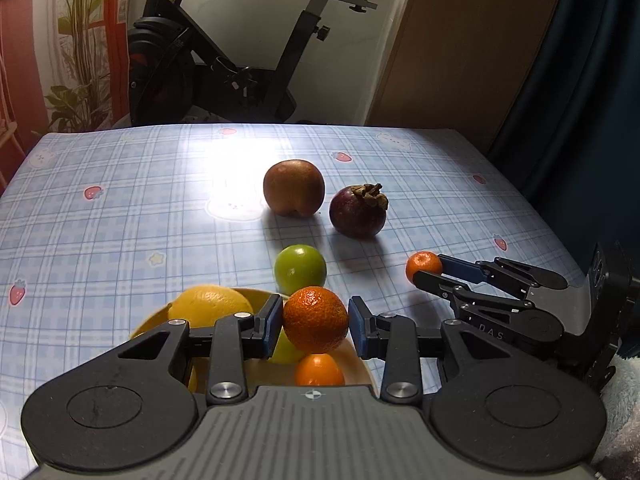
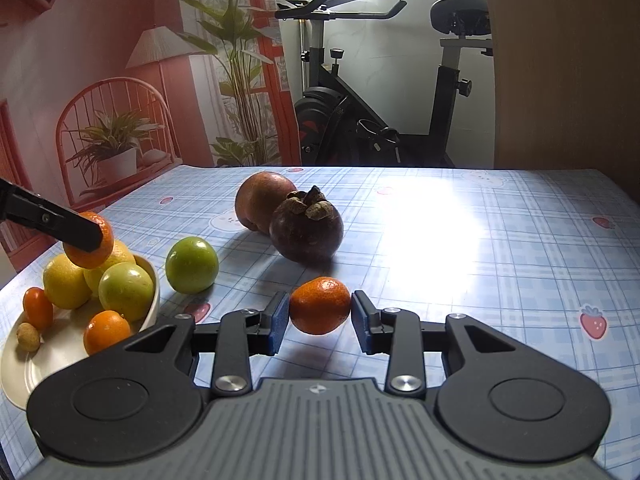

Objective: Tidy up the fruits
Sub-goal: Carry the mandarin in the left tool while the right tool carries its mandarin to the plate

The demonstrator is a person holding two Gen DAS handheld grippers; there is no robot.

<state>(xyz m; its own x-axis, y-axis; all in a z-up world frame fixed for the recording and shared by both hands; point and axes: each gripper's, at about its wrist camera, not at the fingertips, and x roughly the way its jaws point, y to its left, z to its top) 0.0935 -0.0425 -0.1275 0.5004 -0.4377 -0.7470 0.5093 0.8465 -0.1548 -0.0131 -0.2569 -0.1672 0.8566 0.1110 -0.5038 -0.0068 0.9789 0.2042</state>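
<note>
My left gripper [image 1: 316, 322] is shut on an orange mandarin [image 1: 315, 319] and holds it above the pale bowl [image 2: 150, 280], which holds a lemon [image 2: 66, 286], a green fruit [image 2: 126, 291], a small mandarin [image 2: 106, 330] and other small fruit. My right gripper [image 2: 320, 316] is shut on a small mandarin [image 2: 320, 310], held just above the tablecloth; it also shows in the left wrist view [image 1: 423, 266]. On the cloth lie a green fruit [image 1: 300, 267], a brown apple-like fruit [image 1: 293, 187] and a dark purple mangosteen [image 1: 359, 211].
The table has a blue checked cloth [image 2: 500, 260]. An exercise bike [image 2: 372, 120] stands behind the far edge. A brown panel [image 1: 460, 40] and a dark curtain [image 1: 580, 100] are at the right. Plants and a chair mural are at the left.
</note>
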